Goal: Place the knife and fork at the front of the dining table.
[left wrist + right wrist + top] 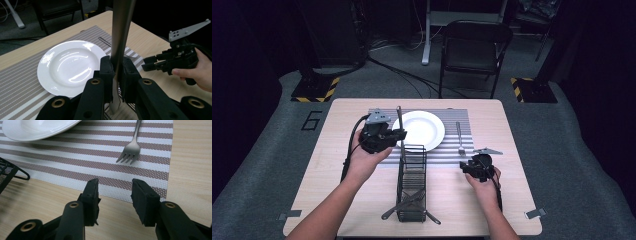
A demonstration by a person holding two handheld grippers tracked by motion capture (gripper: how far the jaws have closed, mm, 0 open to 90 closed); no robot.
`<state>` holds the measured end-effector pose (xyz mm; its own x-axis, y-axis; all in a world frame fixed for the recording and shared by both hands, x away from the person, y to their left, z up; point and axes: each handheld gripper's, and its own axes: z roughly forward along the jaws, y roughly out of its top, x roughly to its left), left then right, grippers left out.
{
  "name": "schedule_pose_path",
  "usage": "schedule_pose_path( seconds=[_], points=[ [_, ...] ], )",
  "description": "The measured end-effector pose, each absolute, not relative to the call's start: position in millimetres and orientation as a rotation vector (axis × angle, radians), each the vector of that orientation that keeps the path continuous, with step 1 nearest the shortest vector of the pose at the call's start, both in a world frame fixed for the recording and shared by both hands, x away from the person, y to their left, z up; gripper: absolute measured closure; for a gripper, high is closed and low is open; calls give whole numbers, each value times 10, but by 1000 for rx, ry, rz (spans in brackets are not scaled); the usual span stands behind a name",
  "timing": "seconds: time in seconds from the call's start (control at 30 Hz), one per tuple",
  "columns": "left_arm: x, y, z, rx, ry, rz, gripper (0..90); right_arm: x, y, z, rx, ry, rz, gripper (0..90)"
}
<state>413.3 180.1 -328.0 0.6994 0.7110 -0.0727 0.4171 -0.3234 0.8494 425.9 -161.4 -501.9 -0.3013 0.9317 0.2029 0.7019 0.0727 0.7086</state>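
We are seeing the left gripper [398,134] at the left of the high view, above the left edge of the round white ceramic plate [424,131]. Its jaws are clenching on a long flat grey metal knife [120,37]; in the left gripper view the pads [107,72] are pressing on both faces of the blade, which is standing upright with its lower end just above the basket's near rim.

We are noting the black wire-mesh cutlery basket [412,185] lying lengthwise on the light wooden table [522,165], near the middle, its far end touching the grey-and-white striped woven placemat [452,150]. It is holding at least two dark utensils [404,202] crossing near its front end, their handles sticking out either side; we cannot tell what kind they are.

The plate is sitting on the placemat, holding nothing. To its right a silver metal fork [131,150] is lying on the mat, tines toward us.

At the right, the right gripper [115,195] is hovering low over the table edge of the mat, its jaws standing apart with nothing between them.
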Motion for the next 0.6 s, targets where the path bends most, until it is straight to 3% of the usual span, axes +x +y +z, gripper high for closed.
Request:
schedule_pose_path(
  seconds=[0.6],
  points=[
    [4098,1847,-2845,1953,856,421,815,4255,-1618,-5015,1635,2045,1065,572]
  ],
)
